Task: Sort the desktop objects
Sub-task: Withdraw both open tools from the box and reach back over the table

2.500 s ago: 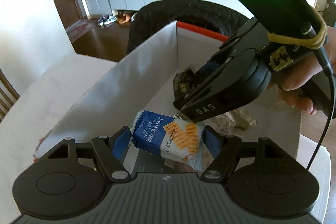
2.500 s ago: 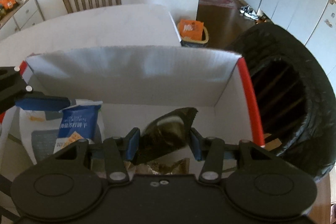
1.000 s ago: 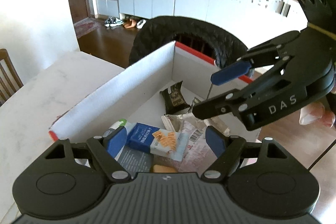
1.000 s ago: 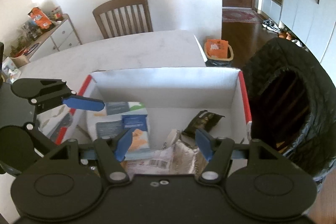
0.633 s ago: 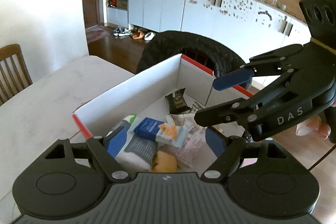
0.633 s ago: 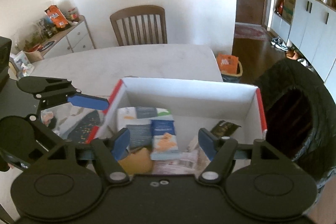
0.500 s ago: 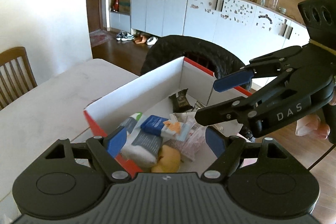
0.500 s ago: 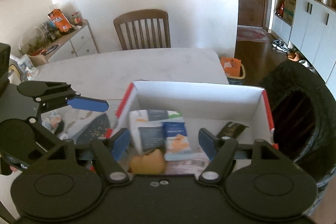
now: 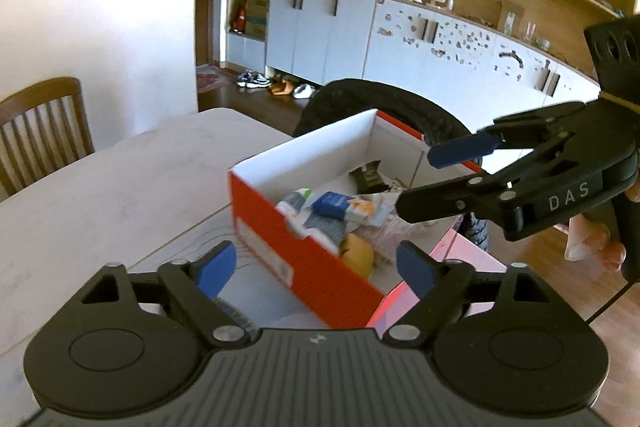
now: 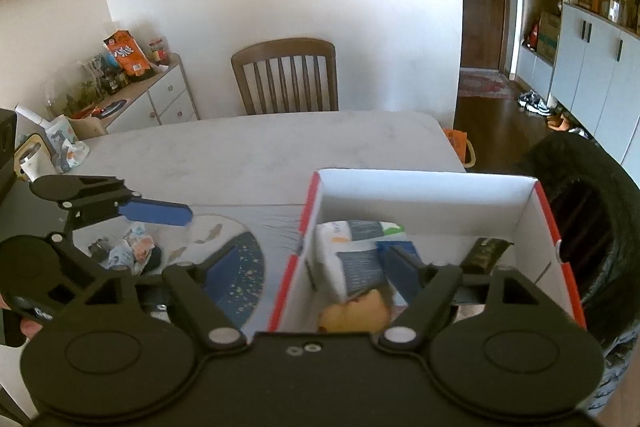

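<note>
Both grippers, left and right, released, have risen from the box

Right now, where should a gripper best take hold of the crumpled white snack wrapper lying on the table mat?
Probably from above, across the raised puffed middle of the crumpled white snack wrapper: it lies loose on the table mat, nothing is on top, and the open left gripper is nearest.

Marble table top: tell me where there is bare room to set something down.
The white marble table is bare from the wooden chair up to the far wall of the red and white cardboard box. Crowded: inside the box, and the dark patterned mat with crumpled wrappers left of it, under the left gripper.
</note>
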`<move>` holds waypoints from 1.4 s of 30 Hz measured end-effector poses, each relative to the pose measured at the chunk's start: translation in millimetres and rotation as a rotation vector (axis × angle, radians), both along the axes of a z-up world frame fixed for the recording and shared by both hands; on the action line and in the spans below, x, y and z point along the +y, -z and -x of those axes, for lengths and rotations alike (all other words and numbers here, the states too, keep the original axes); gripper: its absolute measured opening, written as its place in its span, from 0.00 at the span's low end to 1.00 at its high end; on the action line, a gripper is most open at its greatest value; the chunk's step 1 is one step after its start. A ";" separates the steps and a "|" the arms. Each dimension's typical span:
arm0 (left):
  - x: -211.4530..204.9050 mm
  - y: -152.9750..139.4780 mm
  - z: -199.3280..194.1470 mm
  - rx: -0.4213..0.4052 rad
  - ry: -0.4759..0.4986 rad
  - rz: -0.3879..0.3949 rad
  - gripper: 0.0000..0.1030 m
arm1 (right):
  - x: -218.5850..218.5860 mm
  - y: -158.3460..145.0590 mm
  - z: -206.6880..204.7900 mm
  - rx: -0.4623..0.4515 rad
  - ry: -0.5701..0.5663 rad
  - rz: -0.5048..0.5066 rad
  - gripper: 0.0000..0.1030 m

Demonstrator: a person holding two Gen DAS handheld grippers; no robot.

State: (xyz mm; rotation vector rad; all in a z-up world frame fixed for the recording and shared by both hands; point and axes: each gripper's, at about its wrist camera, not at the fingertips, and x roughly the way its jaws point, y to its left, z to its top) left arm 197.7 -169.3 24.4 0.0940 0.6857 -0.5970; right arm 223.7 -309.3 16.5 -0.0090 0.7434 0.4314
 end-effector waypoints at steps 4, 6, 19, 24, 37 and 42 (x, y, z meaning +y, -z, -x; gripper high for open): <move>28.2 -2.0 10.6 -0.005 -0.032 0.023 0.87 | 16.9 2.3 6.4 -0.007 0.017 -0.010 0.82; 42.3 -2.3 15.0 -0.008 -0.053 0.032 1.00 | 26.2 3.3 9.9 -0.014 0.020 -0.017 0.83; 135.8 7.0 35.3 -0.008 -0.188 0.056 1.00 | 103.7 23.3 31.7 -0.066 -0.040 0.000 0.89; 165.1 16.6 42.3 -0.016 -0.247 0.027 1.00 | 130.0 37.3 34.7 -0.067 -0.041 0.019 0.90; 227.5 48.1 52.9 0.009 -0.392 -0.041 1.00 | 185.0 74.6 37.7 -0.079 -0.081 0.055 0.89; 244.1 62.5 50.9 0.020 -0.446 -0.060 1.00 | 198.8 89.1 36.6 -0.091 -0.094 0.086 0.89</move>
